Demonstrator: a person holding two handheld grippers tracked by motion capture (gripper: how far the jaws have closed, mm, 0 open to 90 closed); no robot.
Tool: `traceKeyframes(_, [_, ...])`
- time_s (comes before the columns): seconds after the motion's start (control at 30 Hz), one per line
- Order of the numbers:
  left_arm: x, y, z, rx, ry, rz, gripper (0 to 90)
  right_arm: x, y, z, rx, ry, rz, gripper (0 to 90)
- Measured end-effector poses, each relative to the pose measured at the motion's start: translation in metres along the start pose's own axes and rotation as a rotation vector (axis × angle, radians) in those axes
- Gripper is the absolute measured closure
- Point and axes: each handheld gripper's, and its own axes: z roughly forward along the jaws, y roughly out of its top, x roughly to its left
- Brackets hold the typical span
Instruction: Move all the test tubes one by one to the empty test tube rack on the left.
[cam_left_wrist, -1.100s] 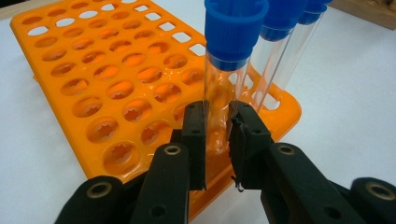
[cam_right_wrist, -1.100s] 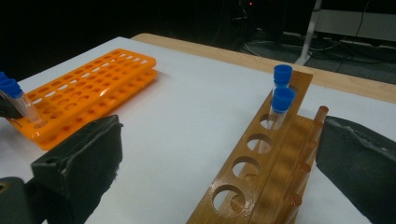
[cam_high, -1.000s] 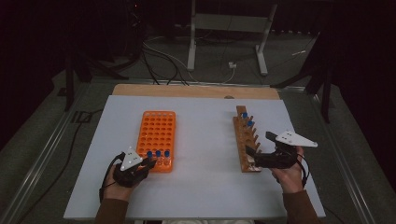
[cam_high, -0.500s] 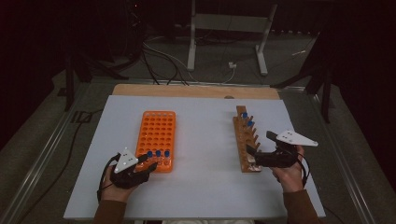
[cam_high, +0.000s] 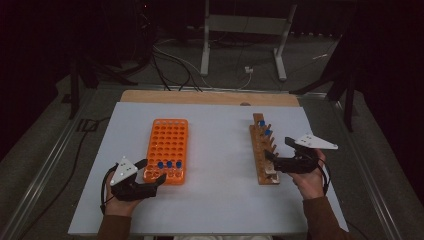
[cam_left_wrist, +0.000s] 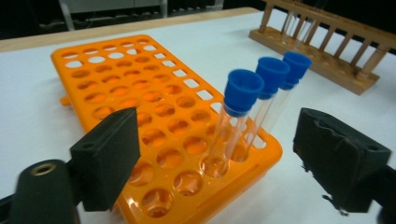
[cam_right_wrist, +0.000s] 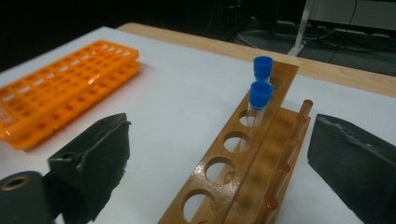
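On the left of the white desk (cam_high: 215, 190), the left tool (cam_high: 150, 176) rests with its jaws spread wide and empty at the near end of the orange rack (cam_high: 167, 150), where three blue-capped tubes (cam_left_wrist: 243, 116) stand upright in a row in the rack's nearest holes, between the jaws in the left gripper view. Toward the right stands the wooden rack (cam_high: 263, 150) with two blue-capped tubes (cam_right_wrist: 259, 100) in its far holes. The right tool (cam_high: 280, 154), also gaping wide and holding nothing, sits at that rack's near end.
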Motion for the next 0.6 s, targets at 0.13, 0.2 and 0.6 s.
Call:
traceKeyframes(0.13, [-0.001, 0.001, 0.001, -0.001, 0.018, -0.006, 3.2, 0.0, 0.003, 0.011, 0.033, -0.011, -0.02, 12.2])
traceKeyframes(0.2, [-0.002, 0.001, 0.001, -0.004, 0.021, -0.006, 1.7, -0.002, 0.003, 0.018, 0.043, -0.013, -0.018, 14.3])
traceKeyframes(0.6, [-0.003, -0.001, 0.001, 0.001, 0.026, -0.013, 1.1, -0.015, 0.003, 0.047, 0.055, -0.094, 0.013, 41.2])
